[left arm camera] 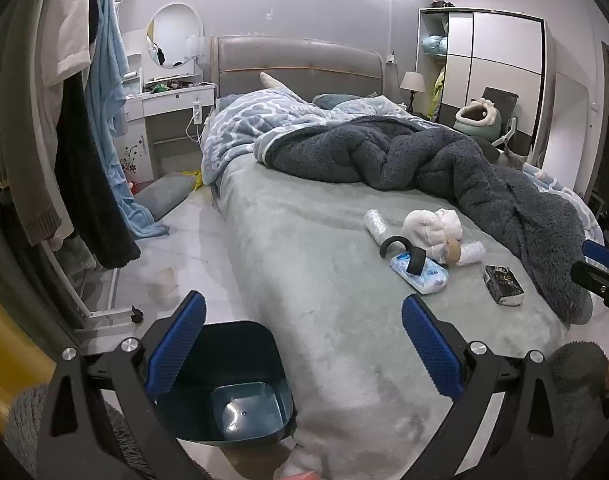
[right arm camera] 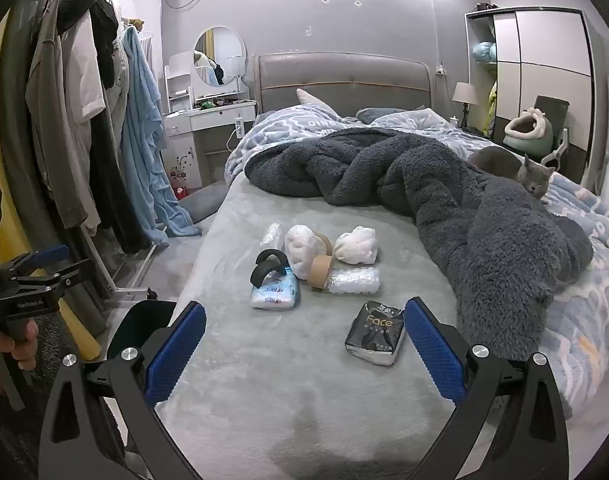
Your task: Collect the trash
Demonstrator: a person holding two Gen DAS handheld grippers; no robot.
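Litter lies in a cluster on the grey bed sheet (right arm camera: 264, 380): a black tissue pack (right arm camera: 375, 332) (left arm camera: 503, 290), a blue tissue pack (right arm camera: 274, 294) (left arm camera: 422, 276) under black tape rolls (right arm camera: 266, 266), brown tape rolls (right arm camera: 320, 272), white crumpled wads (right arm camera: 356, 250) and clear plastic wrappers (right arm camera: 354, 280). A dark blue bin (left arm camera: 232, 380) stands empty on the floor at the bed's near left corner. My left gripper (left arm camera: 304, 308) hangs open over the bin and bed corner. My right gripper (right arm camera: 304, 312) is open above the sheet, the black pack just inside its right finger.
A dark fleece blanket (right arm camera: 444, 200) is heaped across the bed, with a grey cat (right arm camera: 520, 170) beside it on the right. A clothes rack (right arm camera: 88, 120) with hanging garments stands left of the bed. A dressing table (right arm camera: 212, 116) and a wardrobe (right arm camera: 544, 64) line the far walls.
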